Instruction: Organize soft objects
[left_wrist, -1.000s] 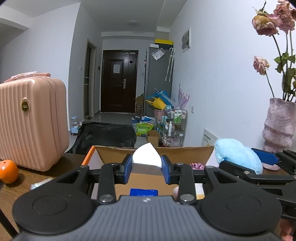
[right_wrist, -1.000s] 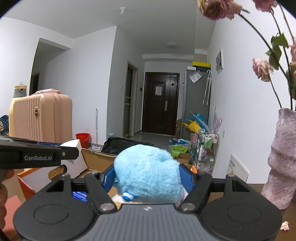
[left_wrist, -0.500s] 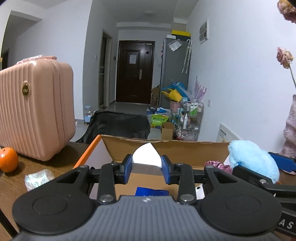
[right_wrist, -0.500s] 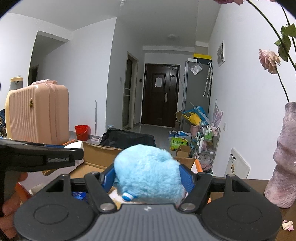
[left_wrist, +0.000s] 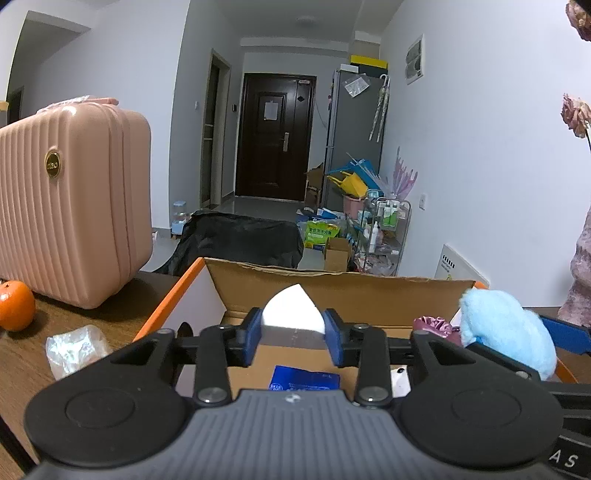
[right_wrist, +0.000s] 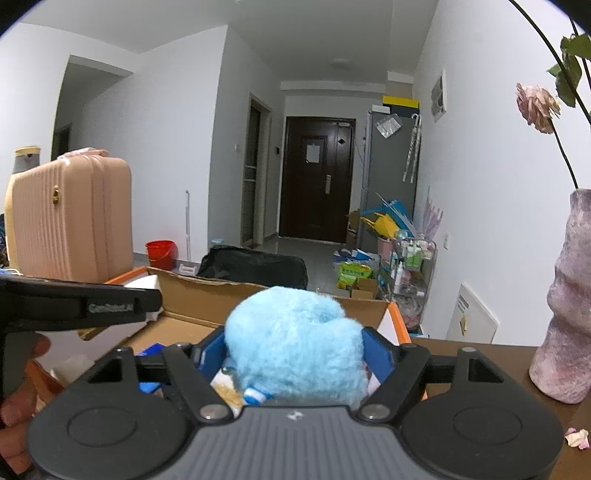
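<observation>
A white foam wedge (left_wrist: 291, 308) sits between the blue pads of my left gripper (left_wrist: 293, 332), above the open cardboard box (left_wrist: 332, 291). The jaws are opening, and the pads still touch the wedge's sides. A fluffy light-blue plush toy (right_wrist: 291, 332) fills my right gripper (right_wrist: 295, 354), over the box's right end (right_wrist: 369, 314). Those jaws are opening too, with the plush still against both pads. The left wrist view shows the same plush (left_wrist: 506, 328) at the right.
Inside the box lie a blue packet (left_wrist: 304, 376) and a mauve scrunchie (left_wrist: 432, 325). On the brown table stand a pink suitcase (left_wrist: 74, 206), an orange (left_wrist: 14, 310) and crumpled plastic (left_wrist: 75, 349) at the left, a pink vase (right_wrist: 565, 306) at the right. A hand (right_wrist: 22, 398) holds the left gripper.
Both grippers have moved forward and a little down over the box. Each pair of pads now stands slightly wider, and the wedge and plush have spread with them.
</observation>
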